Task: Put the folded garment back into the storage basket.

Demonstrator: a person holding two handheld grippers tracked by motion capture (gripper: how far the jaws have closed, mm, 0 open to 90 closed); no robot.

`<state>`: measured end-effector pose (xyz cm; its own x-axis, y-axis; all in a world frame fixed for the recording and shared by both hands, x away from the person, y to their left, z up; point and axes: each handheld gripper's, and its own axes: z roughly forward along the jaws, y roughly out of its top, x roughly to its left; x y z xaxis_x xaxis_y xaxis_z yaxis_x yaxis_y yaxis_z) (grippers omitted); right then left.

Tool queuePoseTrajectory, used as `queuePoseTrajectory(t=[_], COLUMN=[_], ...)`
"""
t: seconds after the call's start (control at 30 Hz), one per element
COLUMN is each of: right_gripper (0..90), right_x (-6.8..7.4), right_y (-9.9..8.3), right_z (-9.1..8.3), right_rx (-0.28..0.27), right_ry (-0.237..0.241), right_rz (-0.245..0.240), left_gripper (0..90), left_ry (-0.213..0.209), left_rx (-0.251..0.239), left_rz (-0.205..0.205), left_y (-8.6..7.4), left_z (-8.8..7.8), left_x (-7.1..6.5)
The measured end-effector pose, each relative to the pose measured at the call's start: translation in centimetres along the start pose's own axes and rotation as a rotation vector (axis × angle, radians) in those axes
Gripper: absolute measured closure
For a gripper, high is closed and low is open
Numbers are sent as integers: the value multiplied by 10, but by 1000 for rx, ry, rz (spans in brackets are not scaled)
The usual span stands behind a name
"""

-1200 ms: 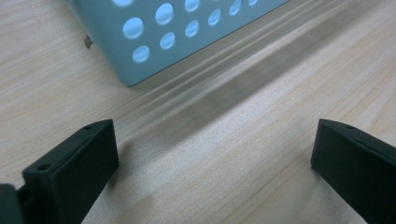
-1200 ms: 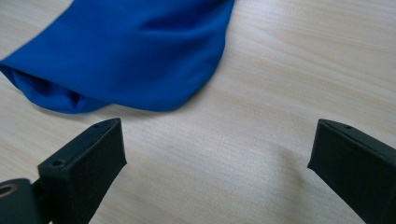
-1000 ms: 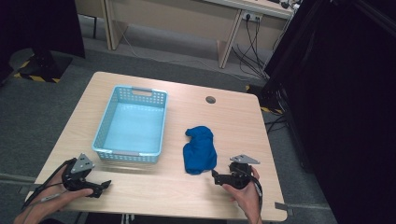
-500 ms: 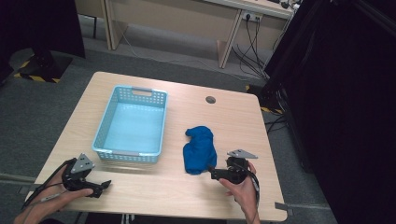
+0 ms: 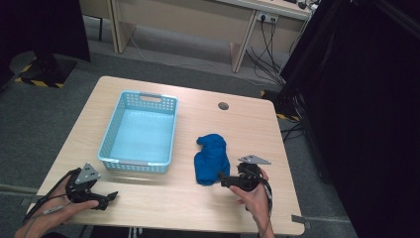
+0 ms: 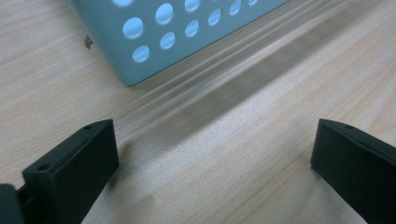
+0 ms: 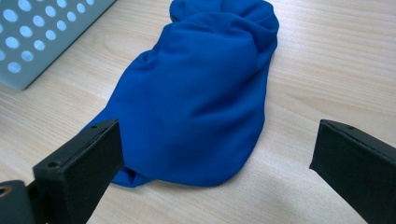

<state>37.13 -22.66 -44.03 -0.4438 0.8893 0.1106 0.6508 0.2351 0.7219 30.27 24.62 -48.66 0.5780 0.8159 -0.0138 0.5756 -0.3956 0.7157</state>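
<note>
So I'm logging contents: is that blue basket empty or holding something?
Empty: the basket shows only its bare floor in the high view; the blue cloth lies outside it.

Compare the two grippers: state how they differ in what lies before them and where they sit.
The left gripper sits at the table's near left corner, below the light blue basket, with bare wood between its jaws. The right gripper sits at the near right, its jaws pointing at the blue cloth, whose near edge lies just ahead of them. Shared: both are hand-held, low over the table, with jaws wide open and holding nothing.
</note>
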Motion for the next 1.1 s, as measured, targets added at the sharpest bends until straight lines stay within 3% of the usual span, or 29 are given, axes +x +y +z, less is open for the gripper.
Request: queuePoseTrajectory(t=[0.37,1.1], right_gripper=[24,23], right_x=[3,12], right_y=[13,33], right_z=[6,28], right_rx=[-4,4], right_ry=[14,11], right_rz=[28,19], left_gripper=[0,0], left_ry=[0,0], left_rx=[0,0], left_rz=[0,0], left_y=[0,0], left_z=[0,0], left_x=[0,0])
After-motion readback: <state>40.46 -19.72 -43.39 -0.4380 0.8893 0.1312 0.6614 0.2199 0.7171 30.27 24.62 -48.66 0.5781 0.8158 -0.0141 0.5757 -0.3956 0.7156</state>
